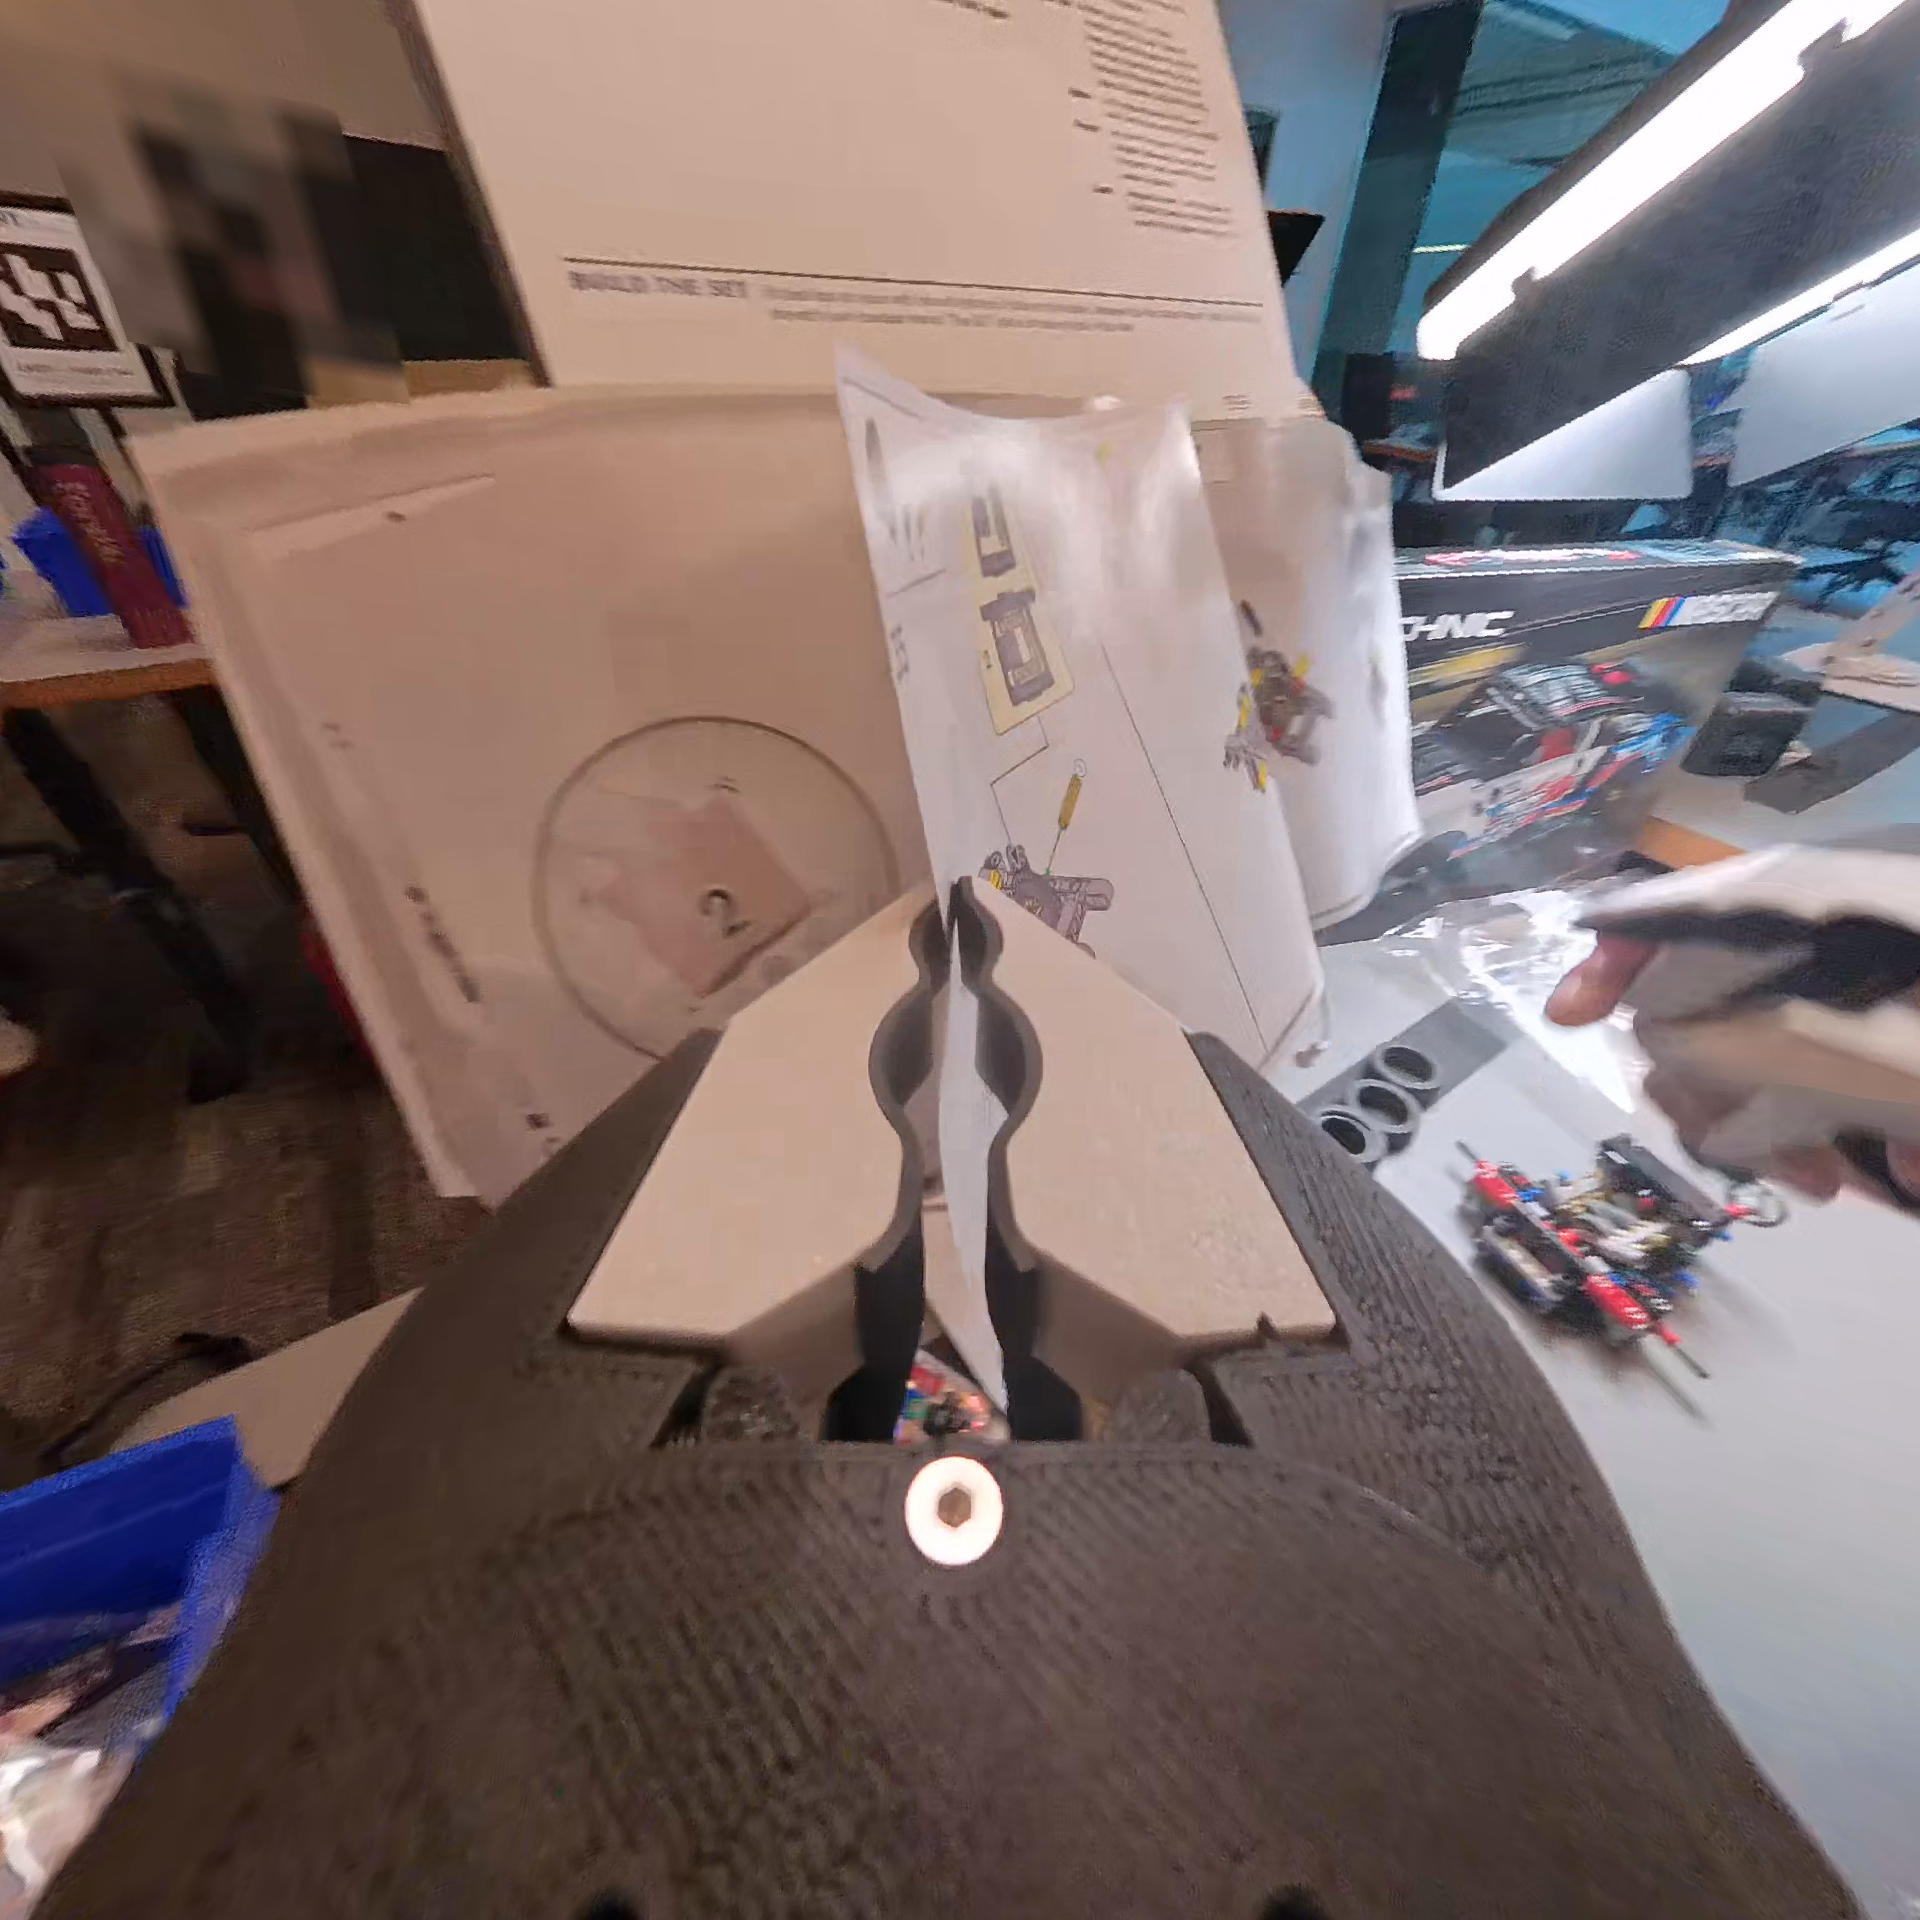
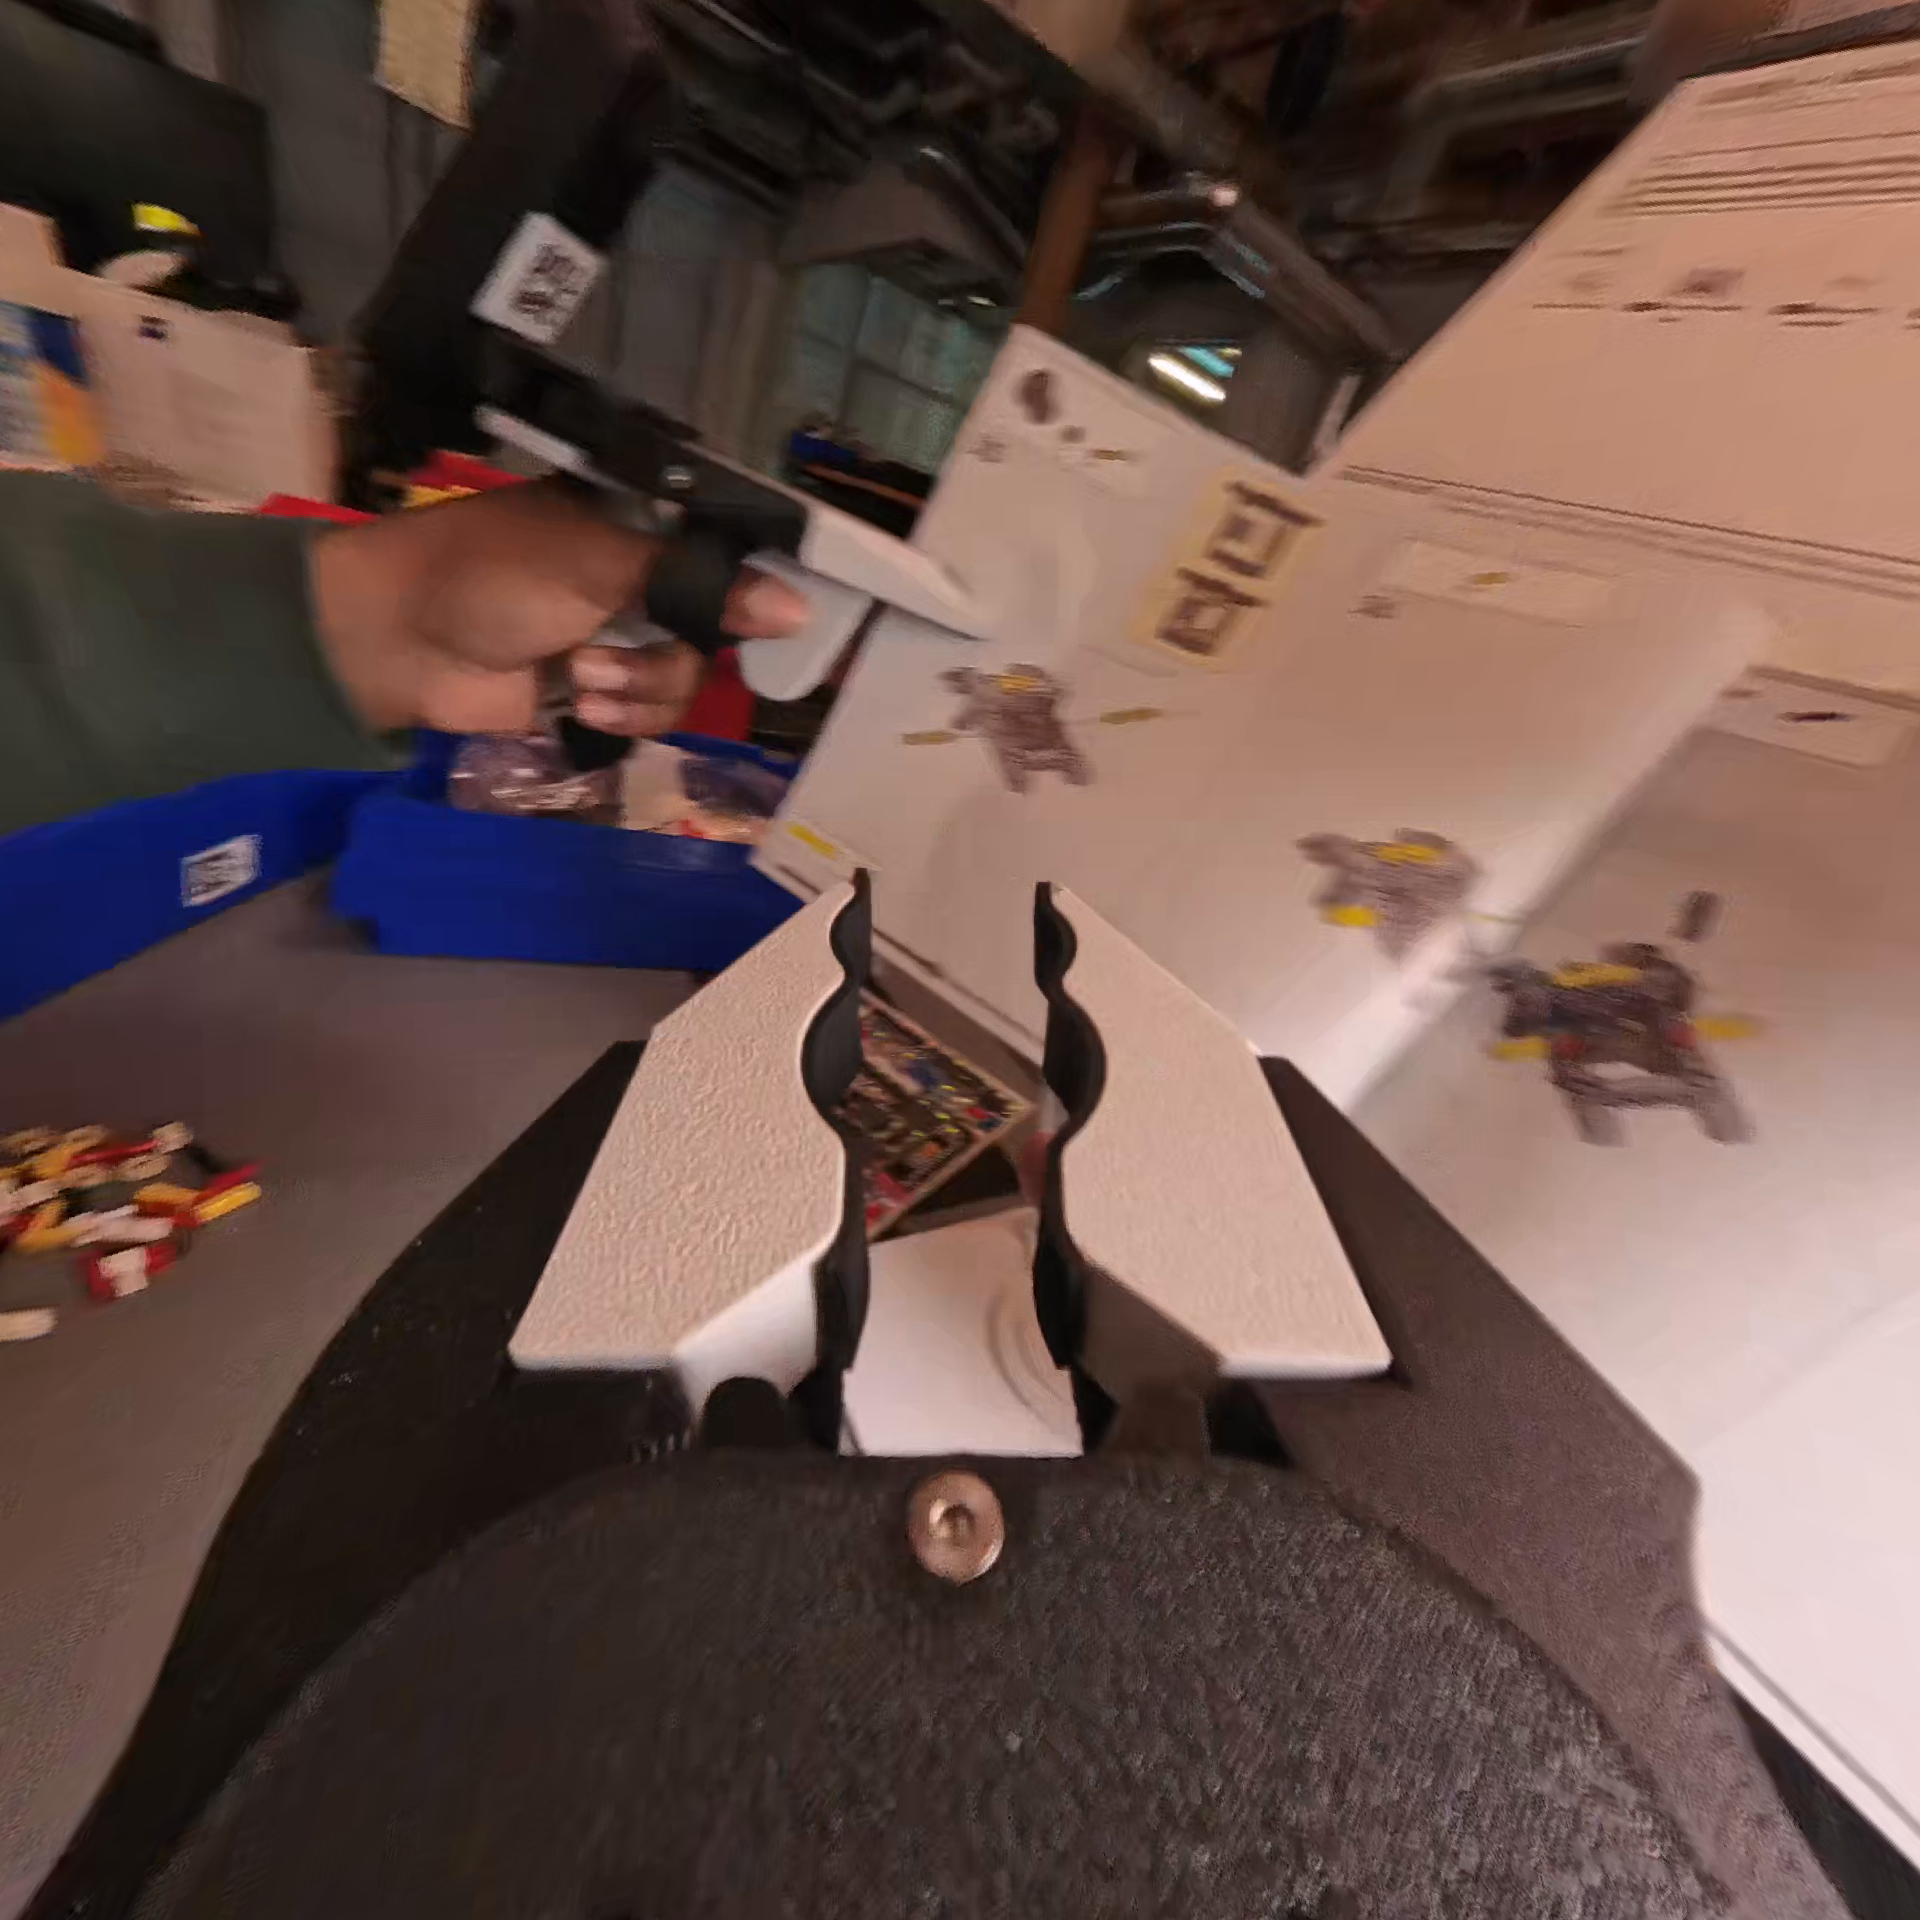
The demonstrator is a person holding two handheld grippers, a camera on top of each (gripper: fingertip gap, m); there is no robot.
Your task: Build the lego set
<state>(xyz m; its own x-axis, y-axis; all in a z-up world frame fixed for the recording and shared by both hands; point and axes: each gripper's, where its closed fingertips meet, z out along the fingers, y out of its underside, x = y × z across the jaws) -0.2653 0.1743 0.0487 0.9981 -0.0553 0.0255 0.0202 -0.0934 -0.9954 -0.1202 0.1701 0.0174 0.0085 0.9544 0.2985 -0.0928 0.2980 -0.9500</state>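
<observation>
My left gripper (image 1: 958, 894) is shut on a page of the instruction booklet (image 1: 1081, 707) and holds that page lifted upright. The booklet also shows in the right wrist view (image 2: 1195, 790), where the left gripper (image 2: 883, 592), held by a hand, pinches the page's edge. My right gripper (image 2: 948, 894) is open and empty, hovering over the booklet's lower pages. A partly built lego car chassis (image 1: 1590, 1236) lies on the grey table at the right. The right gripper (image 1: 1745, 997) shows at the right edge of the left wrist view.
Several black tyres (image 1: 1371, 1101) lie beside the booklet. The set's box (image 1: 1558, 686) stands behind. A large white carton (image 1: 499, 727) stands at the left. Blue bins (image 2: 540, 883) hold bagged parts. Loose lego pieces (image 2: 104, 1195) lie on the table (image 2: 312, 1039). Some 15 cm of space lies between my two pairs of fingers. The large white carton (image 1: 499, 727) is about 11 cm from my left fingertips.
</observation>
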